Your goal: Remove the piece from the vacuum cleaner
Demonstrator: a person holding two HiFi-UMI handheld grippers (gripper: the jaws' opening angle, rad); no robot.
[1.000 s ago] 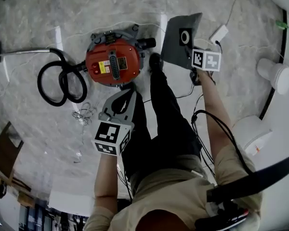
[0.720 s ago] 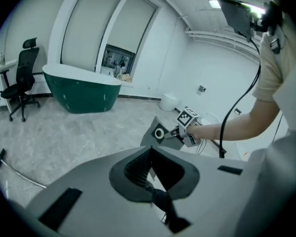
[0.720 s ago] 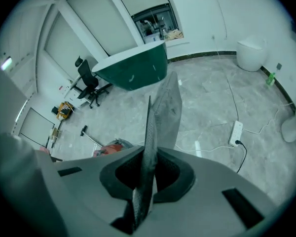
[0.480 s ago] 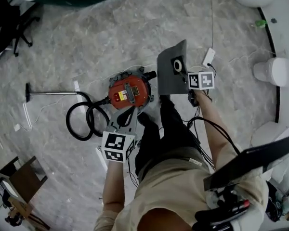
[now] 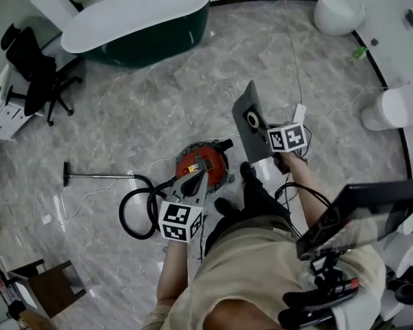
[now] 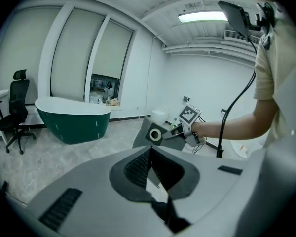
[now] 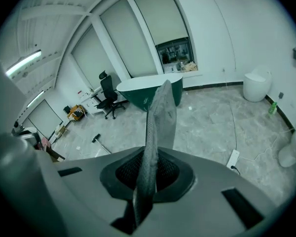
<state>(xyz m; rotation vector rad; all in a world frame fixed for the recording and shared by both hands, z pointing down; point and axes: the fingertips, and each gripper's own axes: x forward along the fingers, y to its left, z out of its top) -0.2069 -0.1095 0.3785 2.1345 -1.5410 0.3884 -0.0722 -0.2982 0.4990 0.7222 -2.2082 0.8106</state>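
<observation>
Down on the floor (image 5: 158, 102) sits the red vacuum cleaner (image 5: 205, 165). The flat grey piece (image 5: 250, 121) is up in the air just right of it, fully clear, with the right gripper (image 5: 267, 141) clamped on its edge. The left gripper (image 5: 197, 183) hangs over the vacuum, jaws clenched together on nothing.

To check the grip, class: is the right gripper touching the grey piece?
Touching. The right gripper view shows the right gripper shut on the grey piece.
</observation>
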